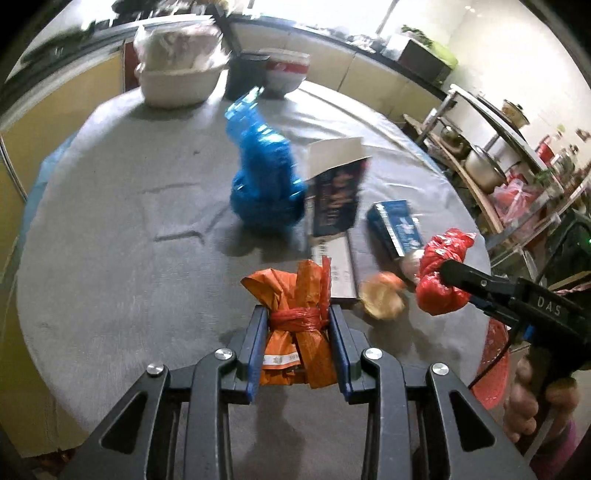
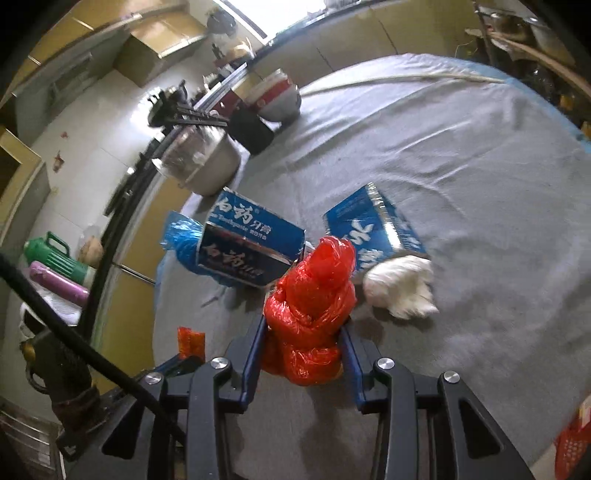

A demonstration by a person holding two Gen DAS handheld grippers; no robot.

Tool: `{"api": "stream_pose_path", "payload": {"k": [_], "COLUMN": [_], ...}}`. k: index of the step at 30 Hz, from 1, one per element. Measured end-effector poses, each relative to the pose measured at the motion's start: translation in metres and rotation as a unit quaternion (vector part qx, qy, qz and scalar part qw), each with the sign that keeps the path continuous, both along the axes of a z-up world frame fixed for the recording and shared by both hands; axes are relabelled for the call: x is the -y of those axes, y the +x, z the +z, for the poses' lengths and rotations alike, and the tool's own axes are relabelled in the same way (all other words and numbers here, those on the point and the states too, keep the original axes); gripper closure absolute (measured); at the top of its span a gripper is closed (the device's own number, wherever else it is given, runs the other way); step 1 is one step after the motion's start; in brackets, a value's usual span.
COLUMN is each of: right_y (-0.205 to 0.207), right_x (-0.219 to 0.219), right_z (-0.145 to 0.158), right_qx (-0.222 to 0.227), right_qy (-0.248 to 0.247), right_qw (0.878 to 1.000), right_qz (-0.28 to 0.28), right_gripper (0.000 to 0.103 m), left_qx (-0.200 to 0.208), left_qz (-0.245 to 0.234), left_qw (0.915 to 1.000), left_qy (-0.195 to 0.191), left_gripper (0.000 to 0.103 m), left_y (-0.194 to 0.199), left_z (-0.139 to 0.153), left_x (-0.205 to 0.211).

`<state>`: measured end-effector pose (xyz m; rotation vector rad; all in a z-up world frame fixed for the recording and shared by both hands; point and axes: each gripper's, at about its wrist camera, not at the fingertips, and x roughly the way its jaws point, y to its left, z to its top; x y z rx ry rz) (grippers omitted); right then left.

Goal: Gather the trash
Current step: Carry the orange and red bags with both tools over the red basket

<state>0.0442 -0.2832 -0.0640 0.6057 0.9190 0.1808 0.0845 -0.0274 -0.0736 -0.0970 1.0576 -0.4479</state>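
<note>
round table (image 1: 110, 229) w/ grey cloth; yellow cabinets (image 2: 155, 55); metal shelf rack (image 1: 491, 147); bright window (image 2: 291, 14).

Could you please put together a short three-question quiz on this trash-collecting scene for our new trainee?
1. True or false: the left gripper is shut on the orange bundle.
2. Multiple choice: what does the right gripper hold? A) the blue bag B) the red bag C) the white wad
3. Fill in: the two toothpaste boxes on the grey tablecloth are mostly ___ in colour.

Key:
1. True; its jaws press on both sides of the bundle.
2. B, the red bag. The blue bag and the white wad lie loose on the cloth.
3. Blue: the left box and the right box.
</note>
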Motion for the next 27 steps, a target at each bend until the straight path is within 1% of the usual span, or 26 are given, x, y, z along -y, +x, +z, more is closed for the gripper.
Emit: {"api": "stream_pose_path", "payload": {"k": [2,5,7,9,12,18,23,27], "right_y": [-0.018,-0.043,-0.059,-0.069,-0.087,-0.121,-0.143,-0.152], "right_x": [0.008,0.023,0.033,0.039,0.050,0.075,0.091,0.100], "right_z": [0.008,0.018,0.023,0.026,0.029,0.031,0.033,0.032], "right_qx": [0.022,0.050,0.060,0.066,0.073,0.082,0.092,0.095], "right_qy": [-0.009,-0.004,-0.023,-0.032,-0.026,-0.022,-0.020,-0.018], "right_qw": [1.000,0.998,0.997,0.996,0.995,0.993,0.991,0.990], "right_qz": [-0.008,-0.024,-0.037,-0.045,-0.058,-0.078,-0.091,-0.100], "right_gripper": [0.062,0.062,0.062,0.062,0.062,0.062,0.062,0.062], "left_qx": [0.015,0.033,0.045,0.054,0.065,0.079,0.096,0.118], "left_qz": [-0.008,-0.022,-0.031,-0.042,-0.062,-0.106,-0.121,-0.128], "left_qw": [0.9998,0.9992,0.9984,0.9976,0.9957,0.9909,0.9869,0.9816], "left_qy": [0.007,0.009,0.012,0.014,0.021,0.023,0.048,0.078], "left_gripper": [0.069,0.069,0.069,0.069,0.069,0.069,0.069,0.069], "left_y": [-0.012,-0.025,-0.032,-0.042,-0.055,-0.079,-0.090,-0.098], "left_z": [0.010,0.024,0.032,0.038,0.044,0.052,0.057,0.062], "left_x": [0.008,0.022,0.033,0.038,0.054,0.084,0.107,0.124]}}
